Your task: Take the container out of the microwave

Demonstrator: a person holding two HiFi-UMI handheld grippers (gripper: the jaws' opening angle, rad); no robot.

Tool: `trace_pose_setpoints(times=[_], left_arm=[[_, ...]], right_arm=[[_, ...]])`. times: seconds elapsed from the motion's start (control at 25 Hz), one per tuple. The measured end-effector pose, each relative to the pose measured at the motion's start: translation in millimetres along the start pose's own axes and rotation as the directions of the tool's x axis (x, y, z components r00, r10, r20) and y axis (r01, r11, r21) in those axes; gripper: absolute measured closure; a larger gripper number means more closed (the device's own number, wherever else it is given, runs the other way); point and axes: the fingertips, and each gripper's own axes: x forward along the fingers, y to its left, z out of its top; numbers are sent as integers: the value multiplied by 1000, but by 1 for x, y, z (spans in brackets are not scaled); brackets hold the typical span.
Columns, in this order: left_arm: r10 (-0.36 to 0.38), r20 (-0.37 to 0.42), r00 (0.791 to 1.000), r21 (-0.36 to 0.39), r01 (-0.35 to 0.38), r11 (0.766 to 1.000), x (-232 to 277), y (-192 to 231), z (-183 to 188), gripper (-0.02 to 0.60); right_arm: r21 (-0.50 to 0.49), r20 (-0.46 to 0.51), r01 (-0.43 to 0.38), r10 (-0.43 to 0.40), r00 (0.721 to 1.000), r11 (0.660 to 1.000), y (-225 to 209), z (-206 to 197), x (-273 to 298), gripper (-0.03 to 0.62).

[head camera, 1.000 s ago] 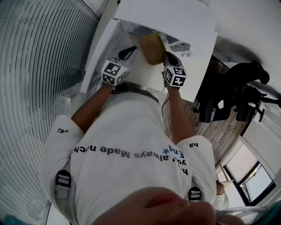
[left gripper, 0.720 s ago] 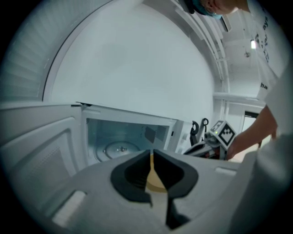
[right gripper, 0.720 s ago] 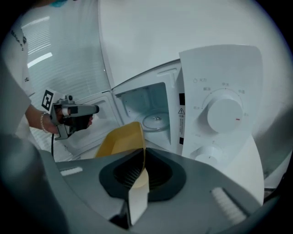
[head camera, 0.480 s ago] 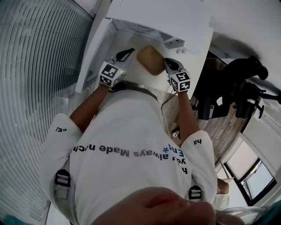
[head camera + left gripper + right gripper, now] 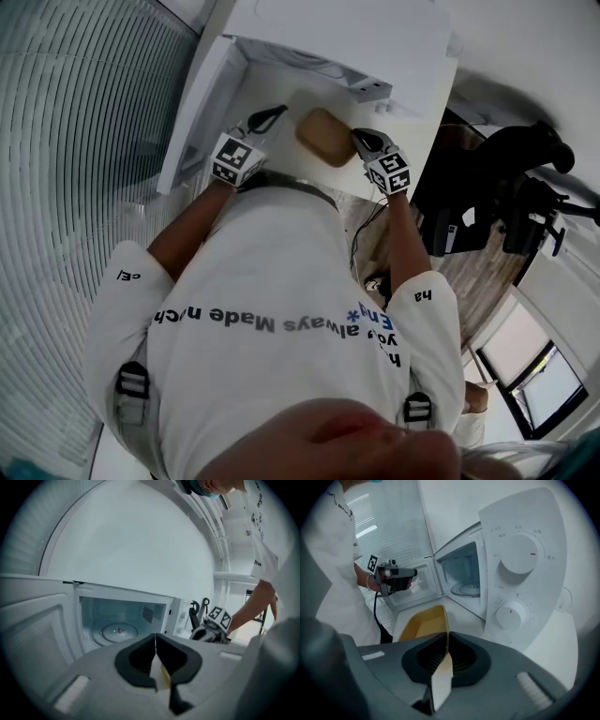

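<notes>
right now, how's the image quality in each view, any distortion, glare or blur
head view: strong fisheye bends the slats and the microwave into curves, window glaring at lower right; left gripper view: dark vignette, cool cast, turntable fairly clear but the left claw soft; right gripper view: evenly lit, container blurring where the right claw grips its wall

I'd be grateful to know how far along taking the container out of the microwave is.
Done: the microwave stands open, only its turntable inside. In hand: the right gripper is shut on the rim of the tan container, outside, over the counter. Left, probably: set it down and release; the left gripper is shut, empty.
</notes>
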Motion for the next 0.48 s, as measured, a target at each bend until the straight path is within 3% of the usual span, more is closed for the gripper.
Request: trace_pose_setpoints(times=[0.48], left_arm=[[-9,-35,999,1,9,1000,7,-7,-13,577]], right_arm=[[-88,-116,-32,22,993,996,-19,-36,3,576]])
